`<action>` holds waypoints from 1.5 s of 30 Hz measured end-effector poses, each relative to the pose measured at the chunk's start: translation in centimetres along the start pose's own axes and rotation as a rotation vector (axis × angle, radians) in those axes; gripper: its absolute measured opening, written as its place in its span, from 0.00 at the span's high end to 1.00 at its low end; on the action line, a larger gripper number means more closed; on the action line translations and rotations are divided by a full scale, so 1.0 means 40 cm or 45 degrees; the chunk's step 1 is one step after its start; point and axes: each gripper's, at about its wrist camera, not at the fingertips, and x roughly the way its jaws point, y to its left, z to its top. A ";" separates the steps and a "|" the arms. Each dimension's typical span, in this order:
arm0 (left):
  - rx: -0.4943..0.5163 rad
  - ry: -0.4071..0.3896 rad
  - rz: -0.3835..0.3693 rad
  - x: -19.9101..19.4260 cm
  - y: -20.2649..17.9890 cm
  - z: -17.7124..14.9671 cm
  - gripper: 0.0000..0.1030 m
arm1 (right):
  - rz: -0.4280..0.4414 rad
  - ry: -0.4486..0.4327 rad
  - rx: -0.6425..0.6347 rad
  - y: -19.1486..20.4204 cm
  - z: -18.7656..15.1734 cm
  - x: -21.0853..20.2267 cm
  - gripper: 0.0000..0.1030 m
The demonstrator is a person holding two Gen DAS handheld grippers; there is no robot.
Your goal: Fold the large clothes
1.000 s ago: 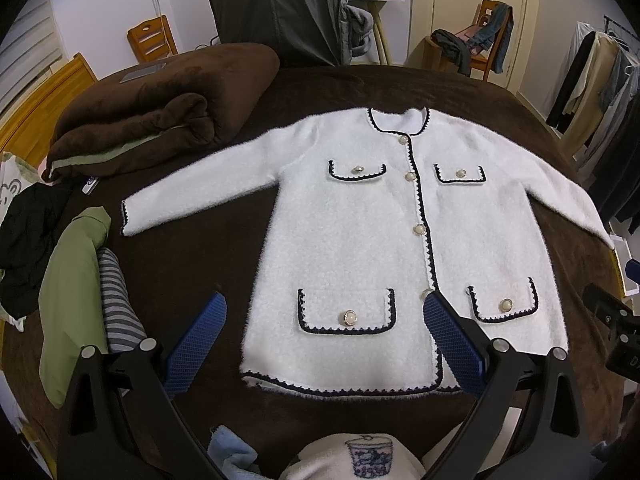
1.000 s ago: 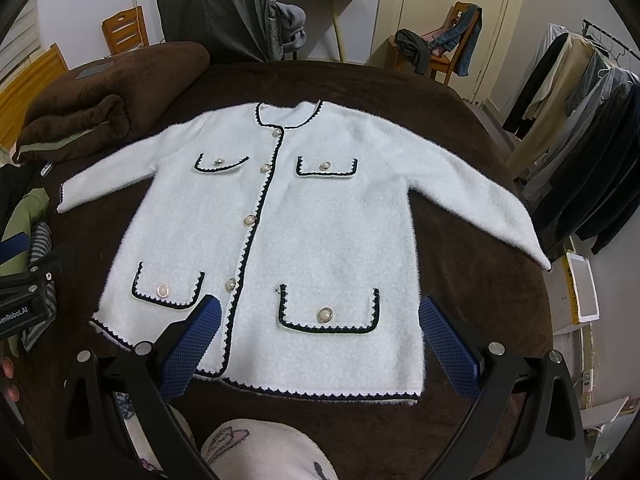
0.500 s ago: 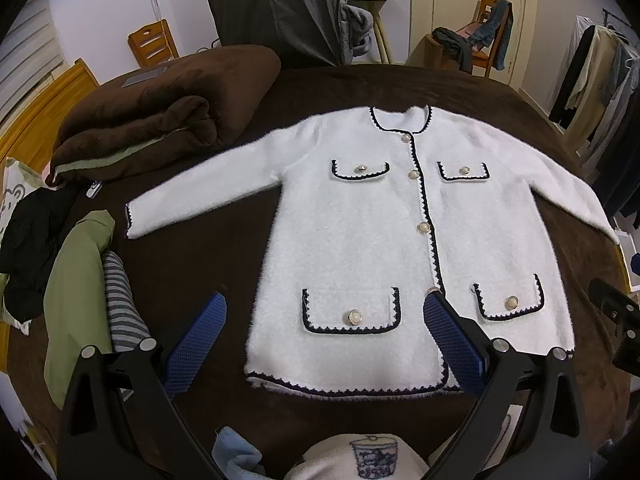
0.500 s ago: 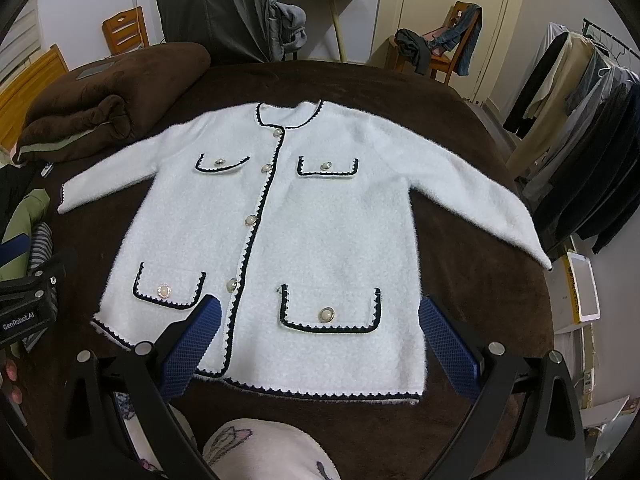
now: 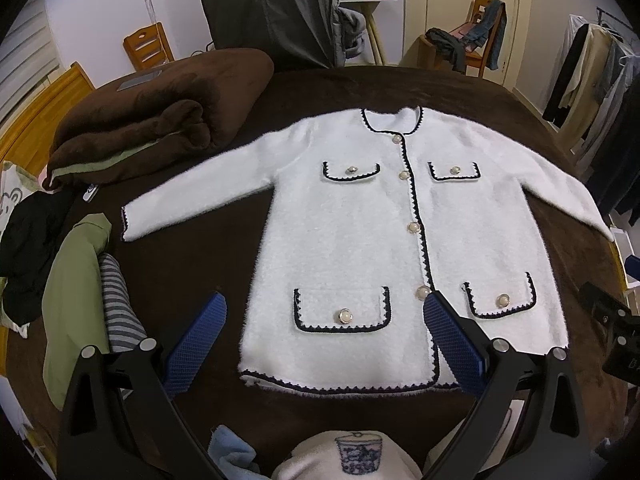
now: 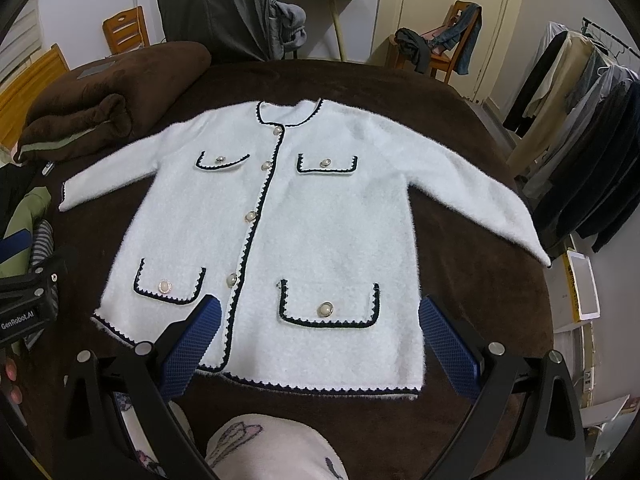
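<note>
A white fuzzy cardigan (image 5: 360, 240) with black trim, pearl buttons and several pockets lies flat, face up, on a dark brown bed (image 5: 200, 264), sleeves spread out to both sides. It also shows in the right wrist view (image 6: 320, 232). My left gripper (image 5: 324, 344) is open and empty, held above the hem's left part. My right gripper (image 6: 318, 340) is open and empty, held above the hem's right part. Neither touches the cardigan.
A folded brown blanket (image 5: 152, 120) lies at the back left. A green garment (image 5: 68, 280) and a striped one (image 5: 118, 304) lie at the left edge. A clothes rack (image 6: 580, 120) stands at the right. Chairs (image 6: 448, 44) stand behind the bed.
Both grippers have drifted slightly; the cardigan sits a little lower and further right in the left wrist view. The cardigan itself has not moved.
</note>
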 end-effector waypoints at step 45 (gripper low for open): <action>0.604 0.152 -0.487 0.755 -0.866 0.328 0.06 | -0.046 -0.150 1.086 -0.906 -0.108 0.490 0.05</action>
